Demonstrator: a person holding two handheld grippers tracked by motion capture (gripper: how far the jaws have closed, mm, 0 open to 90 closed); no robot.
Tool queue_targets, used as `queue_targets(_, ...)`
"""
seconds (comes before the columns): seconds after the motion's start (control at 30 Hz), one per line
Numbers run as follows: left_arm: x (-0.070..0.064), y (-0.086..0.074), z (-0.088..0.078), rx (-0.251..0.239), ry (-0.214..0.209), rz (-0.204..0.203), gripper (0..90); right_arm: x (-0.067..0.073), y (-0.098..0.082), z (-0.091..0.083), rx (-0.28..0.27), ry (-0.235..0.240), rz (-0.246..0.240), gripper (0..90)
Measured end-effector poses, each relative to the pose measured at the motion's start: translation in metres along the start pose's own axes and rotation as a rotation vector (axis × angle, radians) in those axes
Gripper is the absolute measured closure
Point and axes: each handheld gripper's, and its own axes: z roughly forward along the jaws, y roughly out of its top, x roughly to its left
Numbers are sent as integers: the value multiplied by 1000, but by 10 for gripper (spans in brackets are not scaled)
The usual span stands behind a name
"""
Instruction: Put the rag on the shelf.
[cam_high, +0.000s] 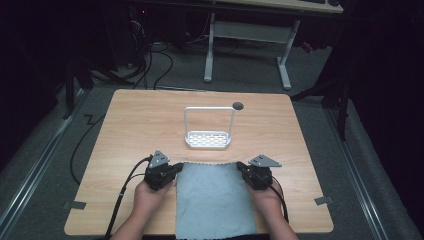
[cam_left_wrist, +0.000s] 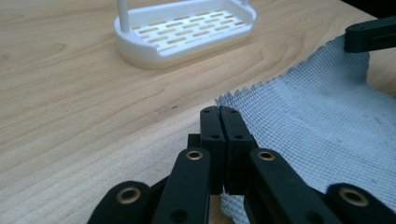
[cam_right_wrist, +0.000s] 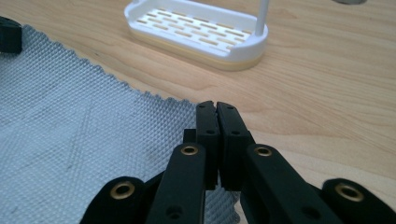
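With both the left gripper (cam_high: 174, 169) and right gripper (cam_high: 241, 167) clamped on the grey cloth's (cam_high: 214, 200) far corners, we see its length running back toward us.

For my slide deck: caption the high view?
Both claws, left claw and right claw, pinch the grey cloth's far corners before a white rack.

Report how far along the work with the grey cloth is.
Done: the left gripper and right gripper are each shut on a far corner of the grey cloth. In hand: the cloth lies flat on the table, near edge over the table's front. Left: probably lifting it, perhaps to drape it over the white rack, which is bare.
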Motion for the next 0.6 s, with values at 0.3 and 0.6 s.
queue_targets(0.3, -1, 6, -14, -69, 5, 8, 893, 8, 8, -13, -81, 9, -7, 890)
queue_targets(0.6, -4, 17, -29, -145, 14, 16, 893, 12, 17, -26, -159, 2, -17, 889)
